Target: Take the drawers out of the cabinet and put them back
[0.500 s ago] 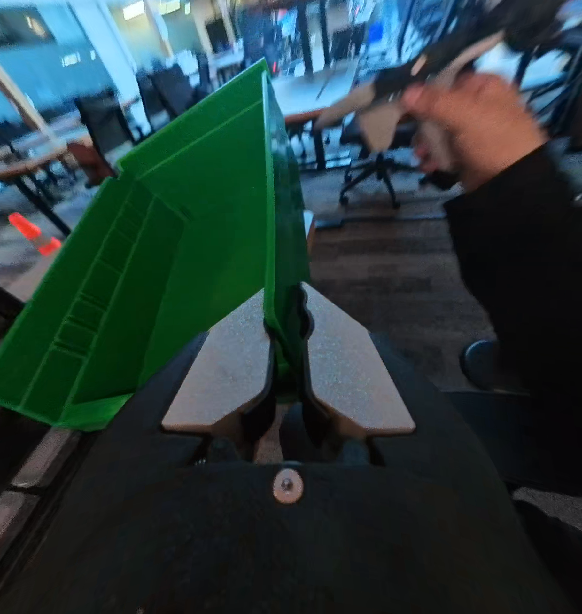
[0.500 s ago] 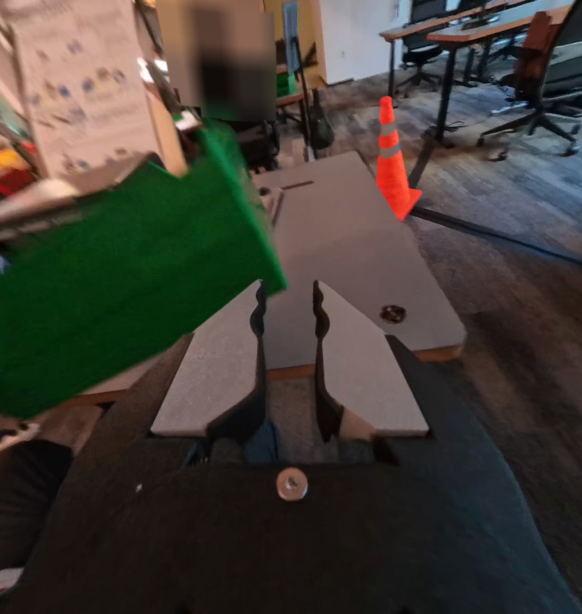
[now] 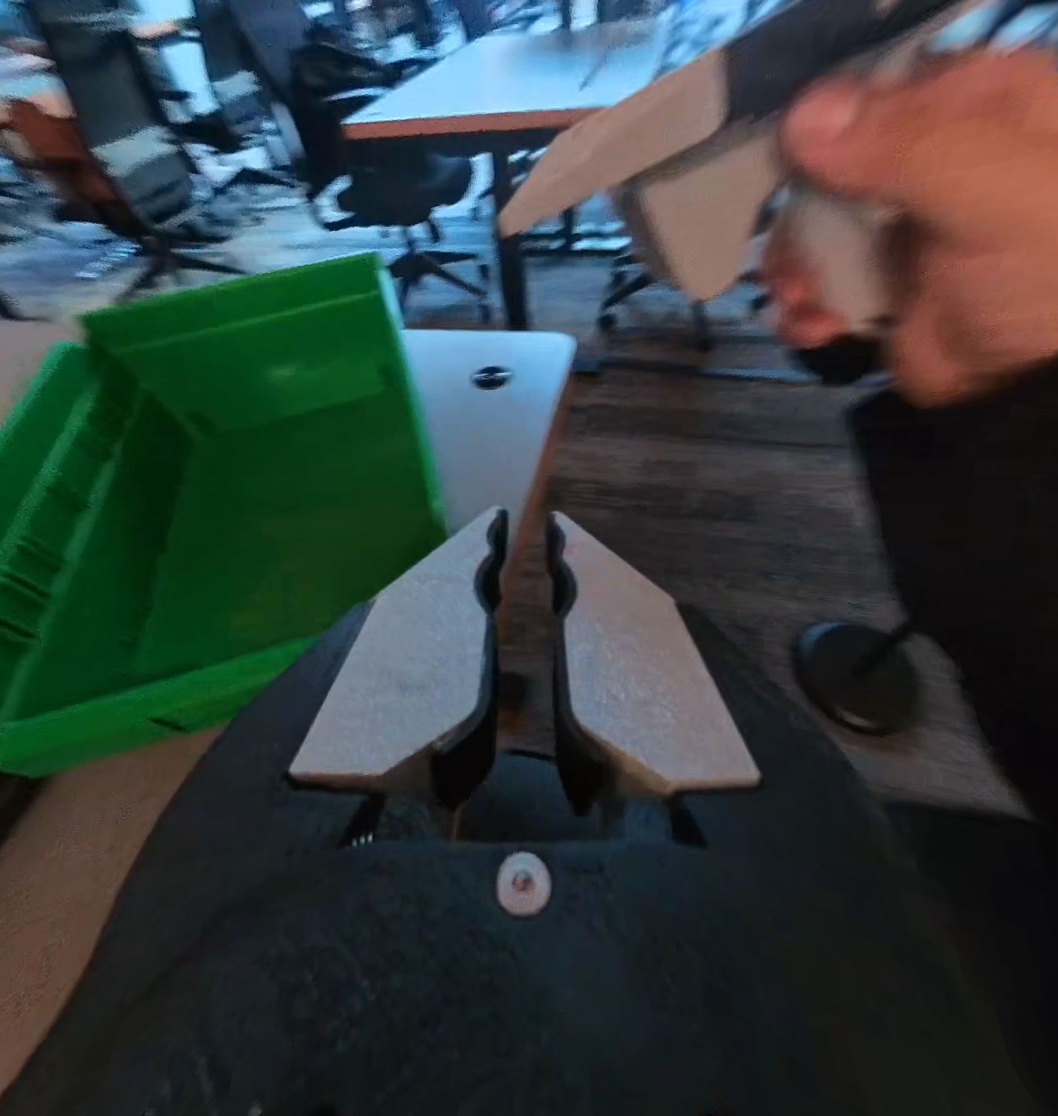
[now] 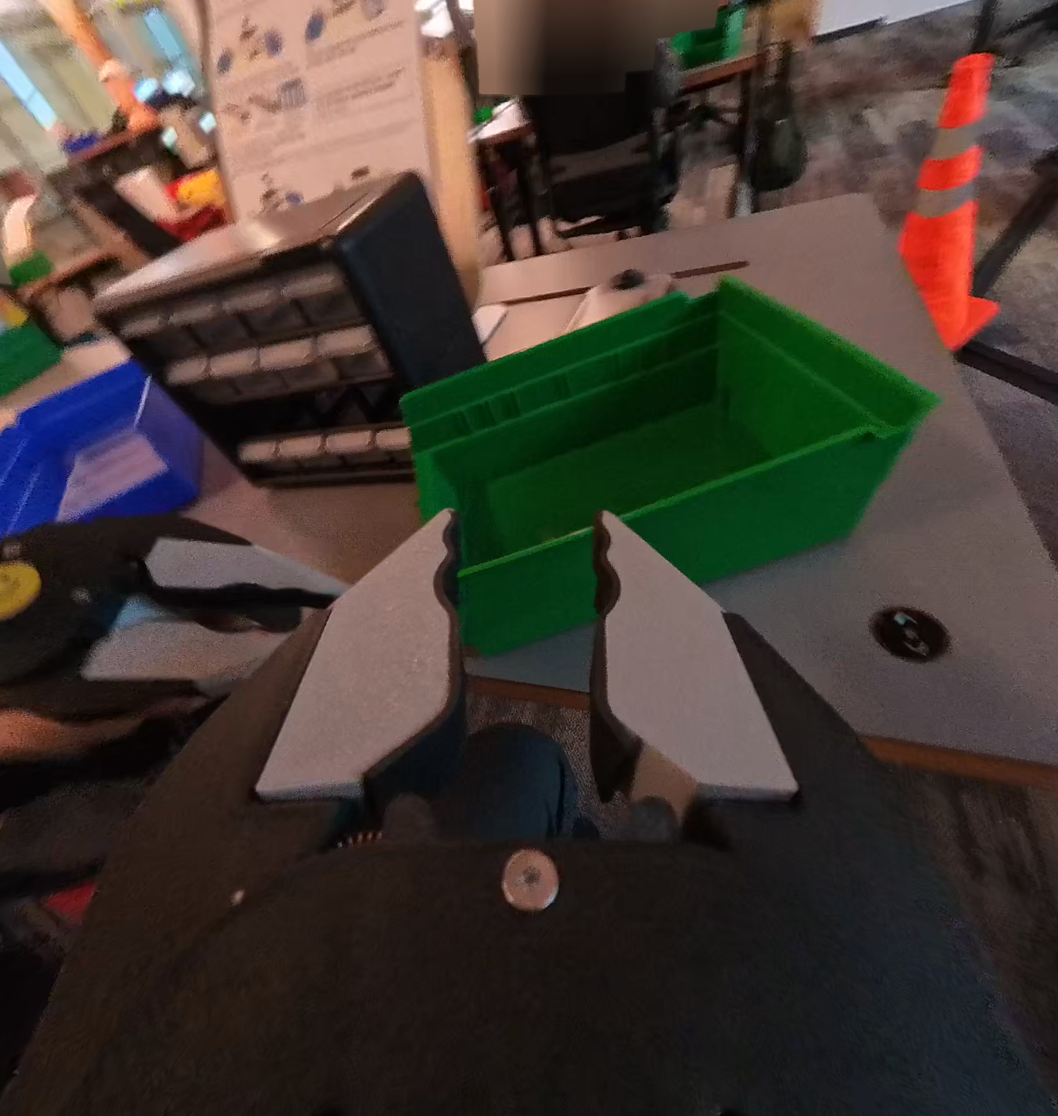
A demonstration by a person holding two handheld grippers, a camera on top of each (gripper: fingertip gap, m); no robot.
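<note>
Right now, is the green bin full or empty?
Empty. The right wrist view looks down into the green bin and shows only its bare floor and walls.

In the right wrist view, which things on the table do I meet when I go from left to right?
Blue bin → black drawer cabinet → green bin → round cable hole in the table. The orange traffic cone stands behind, on the floor at far right.

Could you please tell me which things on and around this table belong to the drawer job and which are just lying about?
Belongs to the job:
- black drawer cabinet
- left gripper, right gripper, both open and empty

Just lying about:
- green bin, empty, resting on the grey table
- blue bin
- orange cone
- office chair
</note>
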